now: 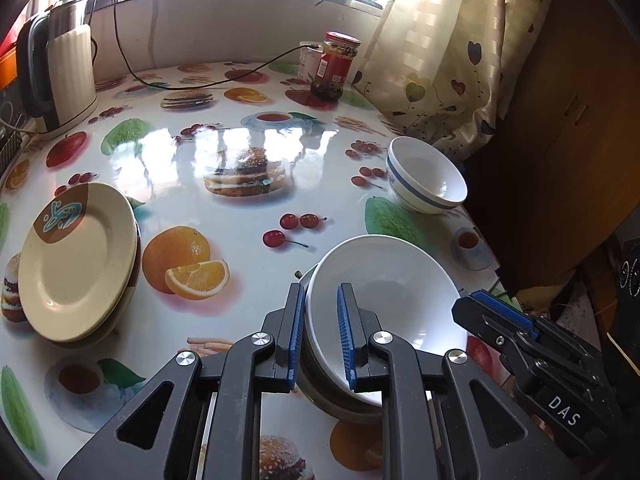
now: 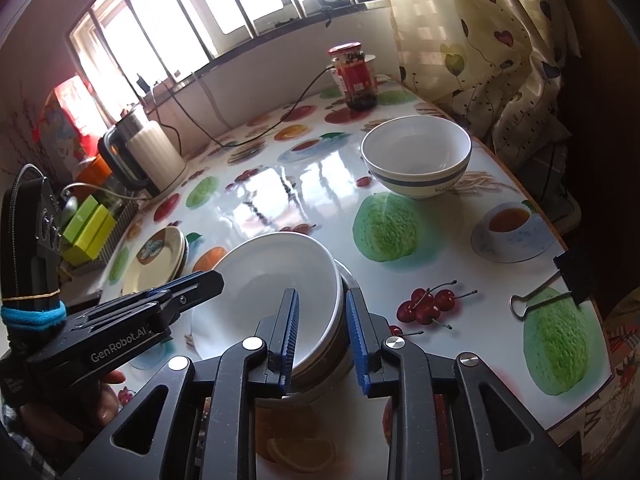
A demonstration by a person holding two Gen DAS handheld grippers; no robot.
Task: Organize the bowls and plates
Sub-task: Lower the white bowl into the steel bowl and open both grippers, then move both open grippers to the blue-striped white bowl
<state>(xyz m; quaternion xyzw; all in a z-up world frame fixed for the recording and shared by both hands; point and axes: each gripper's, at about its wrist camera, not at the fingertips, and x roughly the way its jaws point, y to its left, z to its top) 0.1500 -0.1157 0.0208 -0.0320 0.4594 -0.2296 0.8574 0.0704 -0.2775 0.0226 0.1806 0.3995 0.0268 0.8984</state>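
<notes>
A stack of white bowls [image 1: 392, 292] sits near the table's front edge, the top one tilted; it also shows in the right wrist view [image 2: 272, 280]. My left gripper [image 1: 322, 336] straddles the stack's left rim, its pads not pressed on it. My right gripper [image 2: 322, 340] straddles the right rim the same way and shows at the right of the left wrist view [image 1: 500, 312]. A blue-banded white bowl [image 1: 424, 176] stands apart at the right edge [image 2: 416, 156]. Stacked beige plates [image 1: 76, 260] lie at the left [image 2: 158, 256].
A kettle [image 1: 60, 68] and cable stand at the back left, a red-lidded jar [image 1: 334, 66] at the back. A binder clip [image 2: 552, 284] lies at the right table edge. A curtain [image 1: 448, 52] hangs to the right. Green boxes [image 2: 86, 228] sit beyond the left edge.
</notes>
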